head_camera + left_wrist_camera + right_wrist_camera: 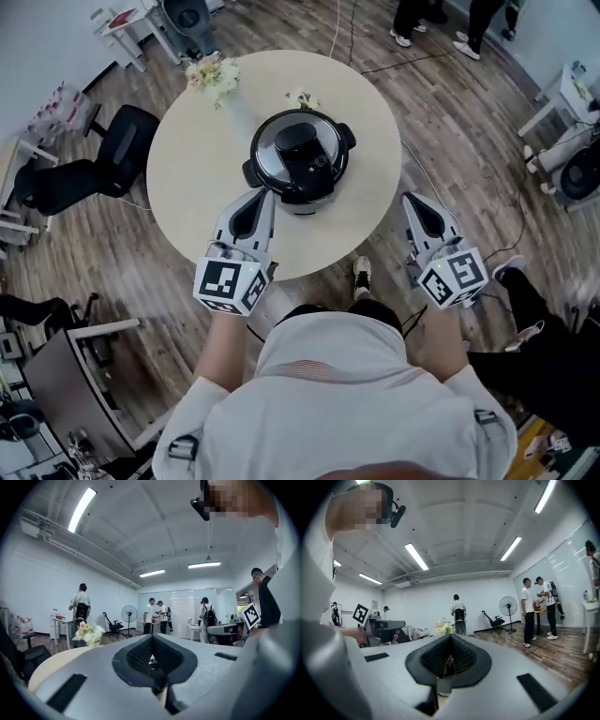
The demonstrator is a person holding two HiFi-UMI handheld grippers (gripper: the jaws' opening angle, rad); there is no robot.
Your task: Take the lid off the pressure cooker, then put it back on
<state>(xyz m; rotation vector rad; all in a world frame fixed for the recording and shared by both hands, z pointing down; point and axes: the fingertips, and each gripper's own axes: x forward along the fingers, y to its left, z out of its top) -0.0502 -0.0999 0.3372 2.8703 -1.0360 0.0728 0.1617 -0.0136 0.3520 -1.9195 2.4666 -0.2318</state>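
Nearest the person, both grippers are held out level with their jaws pressed together and nothing between them. The left gripper (266,193) reaches over the near part of the round table (187,178), its tip just beside the near-left side of the pressure cooker (309,195); the head view does not show whether it touches. The right gripper (411,200) hangs beyond the table's right edge, over the floor and well apart from the cooker.

The cooker stands upright near the middle of the table, with its lid (275,155) on. The lid is a shiny metal disc with a broad black handle (305,150) across its centre. It is probably rigid and fairly heavy, and the polished metal looks slippery, so the rim seems a poor place to pinch. The black handle is the likely hold: it is raised, matte and centred, so the lid should hang level from it. The jaws would have to open first, and the handle looks wide for them. A lid of this kind probably locks by twisting, so one gripper may need to brace a side grip (251,173) on the body while the other turns the handle. Putting it back will probably need careful alignment before turning.

Farther on, a bunch of flowers (214,77) sits at the table's far-left edge, clear of the cooker.
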